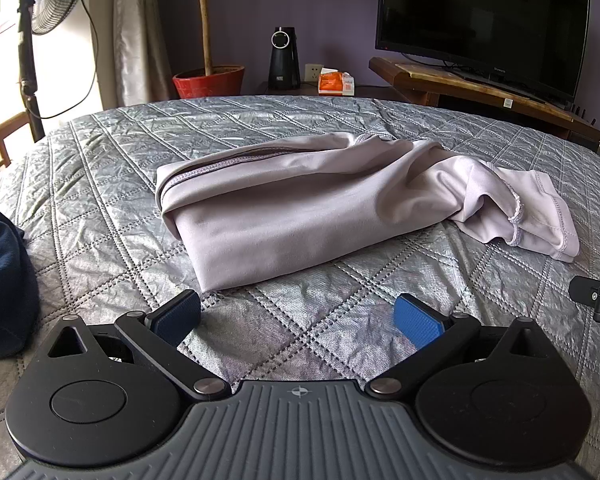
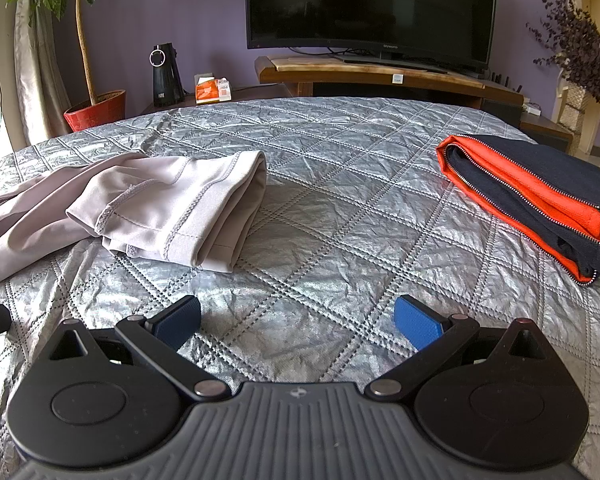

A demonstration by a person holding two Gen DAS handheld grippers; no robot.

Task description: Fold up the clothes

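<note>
Here the grey garment [image 1: 300,208] lies half-folded mid-bed [image 1: 100,184] – thin, limp, probably slippery – so the left gripper [image 1: 298,320] and right gripper [image 2: 298,320], both wide open and empty, should pinch its hemmed end – not the smooth fold

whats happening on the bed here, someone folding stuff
Yes, a person is folding clothes on a quilted silver bedspread with a handheld gripper in each hand. Right now both are open and holding nothing: the left gripper sits just short of a partly folded pale grey garment, whose cuffed end trails loose toward the right gripper. A navy and orange jacket lies already folded off to the right, and a dark blue item waits at the left edge.
</note>
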